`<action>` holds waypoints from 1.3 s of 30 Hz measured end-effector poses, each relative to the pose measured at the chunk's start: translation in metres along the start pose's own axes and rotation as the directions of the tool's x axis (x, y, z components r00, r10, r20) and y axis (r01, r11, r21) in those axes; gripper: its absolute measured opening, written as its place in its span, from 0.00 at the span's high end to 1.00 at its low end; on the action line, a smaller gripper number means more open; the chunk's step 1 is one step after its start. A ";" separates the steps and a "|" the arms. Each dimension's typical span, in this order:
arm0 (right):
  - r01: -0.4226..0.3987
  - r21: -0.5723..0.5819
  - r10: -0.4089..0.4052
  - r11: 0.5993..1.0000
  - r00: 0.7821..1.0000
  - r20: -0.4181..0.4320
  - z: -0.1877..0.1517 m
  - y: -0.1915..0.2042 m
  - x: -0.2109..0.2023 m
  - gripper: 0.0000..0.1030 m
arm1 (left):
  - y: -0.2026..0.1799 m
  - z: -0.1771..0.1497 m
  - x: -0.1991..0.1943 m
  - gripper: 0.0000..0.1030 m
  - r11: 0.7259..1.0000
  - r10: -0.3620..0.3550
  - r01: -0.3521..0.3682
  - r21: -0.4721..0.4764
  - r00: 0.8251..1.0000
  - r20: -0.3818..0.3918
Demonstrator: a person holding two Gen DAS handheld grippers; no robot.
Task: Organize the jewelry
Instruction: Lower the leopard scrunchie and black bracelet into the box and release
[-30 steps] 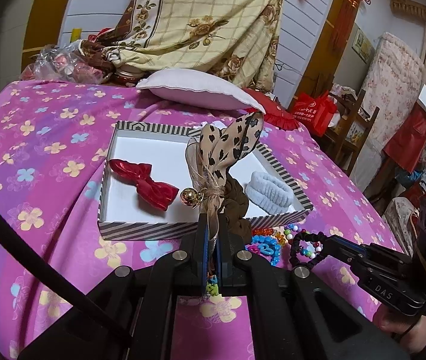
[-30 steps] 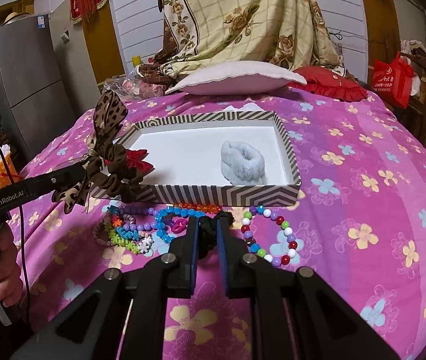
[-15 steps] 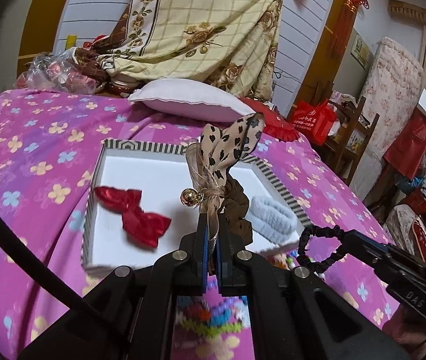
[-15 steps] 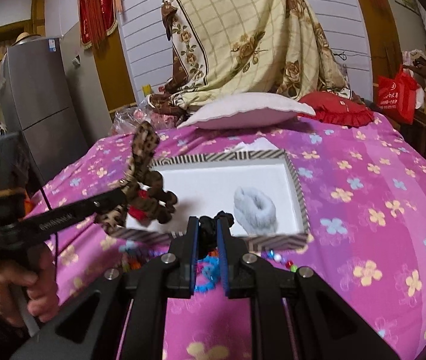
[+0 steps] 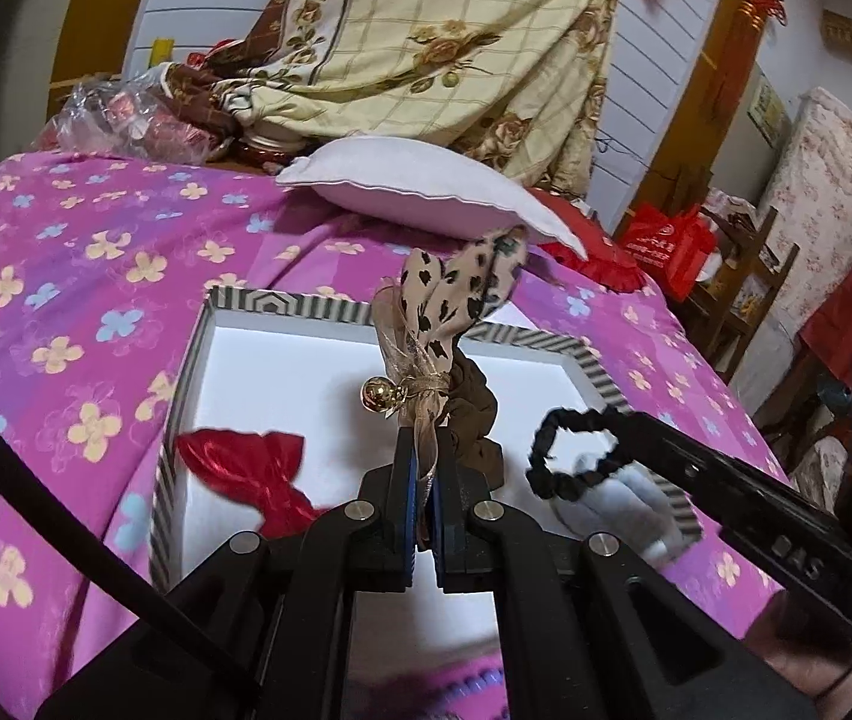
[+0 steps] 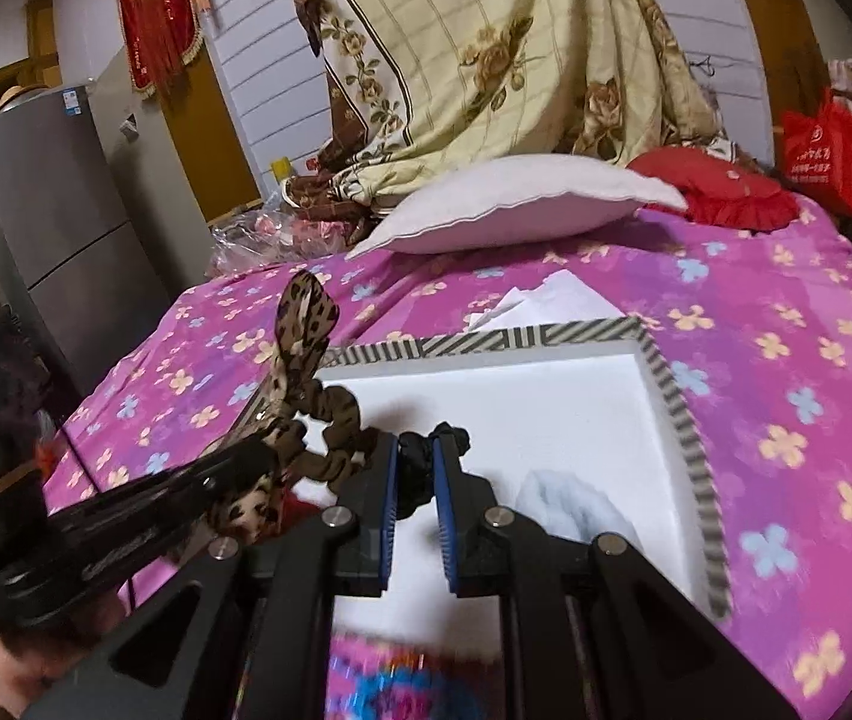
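My left gripper (image 5: 424, 450) is shut on a leopard-print bow scrunchie (image 5: 456, 306) with a gold bell, held above the striped white box (image 5: 282, 303). It also shows in the right wrist view (image 6: 303, 330). My right gripper (image 6: 415, 462) is shut on a black hair tie (image 6: 426, 450), over the box (image 6: 675, 402); the tie also shows in the left wrist view (image 5: 570, 450). In the box lie a red bow (image 5: 246, 462) and a pale blue scrunchie (image 6: 570, 501).
The box sits on a pink flowered bedspread (image 5: 66, 276). A white pillow (image 5: 420, 186) and red cushion (image 6: 720, 192) lie behind it. Colourful bead bracelets (image 6: 402, 690) lie blurred in front of the box. A grey fridge (image 6: 54, 228) stands left.
Both grippers have moved forward and up from the bead pile, carrying their hair pieces over the box. The beads have slipped to the bottom edge of both views.
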State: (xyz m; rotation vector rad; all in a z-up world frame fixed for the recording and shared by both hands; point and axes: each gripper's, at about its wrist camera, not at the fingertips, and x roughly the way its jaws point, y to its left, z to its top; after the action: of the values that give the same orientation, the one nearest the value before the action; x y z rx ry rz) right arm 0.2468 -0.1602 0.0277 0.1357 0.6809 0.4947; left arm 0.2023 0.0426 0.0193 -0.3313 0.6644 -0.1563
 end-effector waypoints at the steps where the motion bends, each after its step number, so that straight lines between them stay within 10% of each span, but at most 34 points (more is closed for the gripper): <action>1: 0.008 0.009 -0.008 1.000 1.000 0.000 0.003 -0.003 0.005 0.88 | 0.005 0.002 0.006 1.00 1.000 0.005 -0.006 -0.012 1.000 -0.010; 17: 0.145 0.177 -0.118 0.974 0.981 -0.151 -0.002 -0.060 0.044 0.83 | 0.054 0.009 0.032 1.00 0.978 0.133 -0.146 -0.148 0.987 -0.095; 32: 0.139 0.074 -0.137 0.988 0.990 -0.034 0.008 -0.041 -0.001 0.69 | 0.041 0.013 0.012 0.85 0.981 0.175 -0.178 -0.076 0.983 -0.047; 39: 0.116 0.019 -0.116 0.993 0.993 0.009 -0.009 -0.021 -0.049 0.46 | 0.022 -0.002 -0.017 0.82 0.987 0.162 -0.162 0.000 0.987 -0.007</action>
State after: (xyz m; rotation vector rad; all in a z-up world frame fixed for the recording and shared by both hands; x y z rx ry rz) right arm 0.2167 -0.2028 0.0430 0.1150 0.6794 0.3759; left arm 0.1882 0.0670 0.0199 -0.2760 0.6950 -0.0022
